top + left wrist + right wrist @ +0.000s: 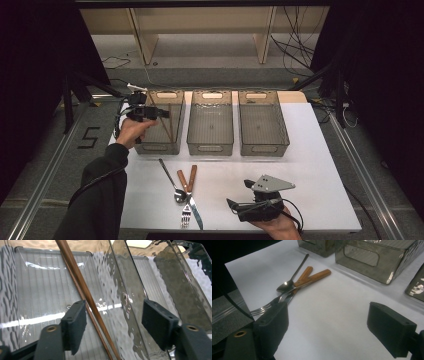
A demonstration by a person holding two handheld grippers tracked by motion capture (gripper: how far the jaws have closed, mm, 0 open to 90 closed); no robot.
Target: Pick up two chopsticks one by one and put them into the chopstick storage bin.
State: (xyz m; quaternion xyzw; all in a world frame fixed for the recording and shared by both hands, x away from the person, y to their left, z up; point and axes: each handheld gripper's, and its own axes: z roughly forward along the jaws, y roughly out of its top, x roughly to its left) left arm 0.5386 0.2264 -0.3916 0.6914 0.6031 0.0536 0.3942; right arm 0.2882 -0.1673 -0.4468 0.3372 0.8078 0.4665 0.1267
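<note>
High view: floor mark "5" (89, 137) | left hand-held gripper (163, 113) spread over chopsticks (82, 290) | right hand-held gripper (231, 204) spread

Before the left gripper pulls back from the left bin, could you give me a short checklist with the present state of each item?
1. Left gripper jaws open: ok.
2. Chopsticks free of the pads: ok, they lean inside the left bin, beside one pad.
3. Chopsticks lying flat in the bin: not ok.
4. Right gripper open, holding nothing: ok.
5. Spoon, fork and knife on the table: ok.
</note>
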